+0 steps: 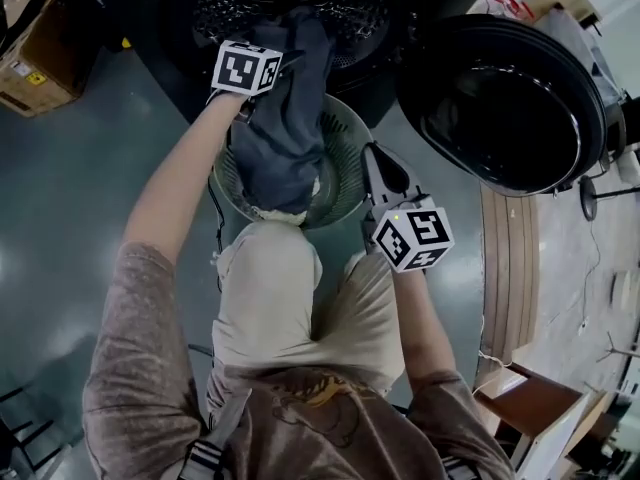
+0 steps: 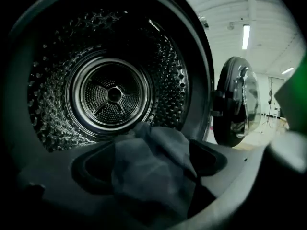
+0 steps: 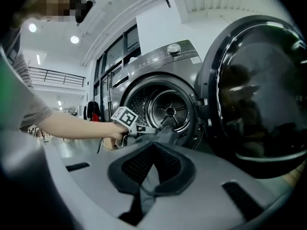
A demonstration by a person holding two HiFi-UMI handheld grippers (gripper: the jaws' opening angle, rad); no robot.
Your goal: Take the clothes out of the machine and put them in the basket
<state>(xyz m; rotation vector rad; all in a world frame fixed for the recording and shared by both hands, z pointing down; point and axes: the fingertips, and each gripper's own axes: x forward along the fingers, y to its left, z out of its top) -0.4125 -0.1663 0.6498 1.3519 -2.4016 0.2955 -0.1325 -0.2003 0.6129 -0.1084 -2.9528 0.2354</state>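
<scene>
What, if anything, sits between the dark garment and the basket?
Nothing visible. The garment hangs from the drum straight down into the basket below it. The open door is swung off to the side. The left gripper is open at the drum mouth, with the garment between its jaws.

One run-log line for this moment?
left gripper: open, garment loose between jaws | right gripper: shut on garment | garment: draped from drum into basket

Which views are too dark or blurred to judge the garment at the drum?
Left gripper view: drum sharp, garment soft, edges black. Right gripper view: bright, fisheye-bent, reflections on door glass. Head view: dim but readable.
</scene>
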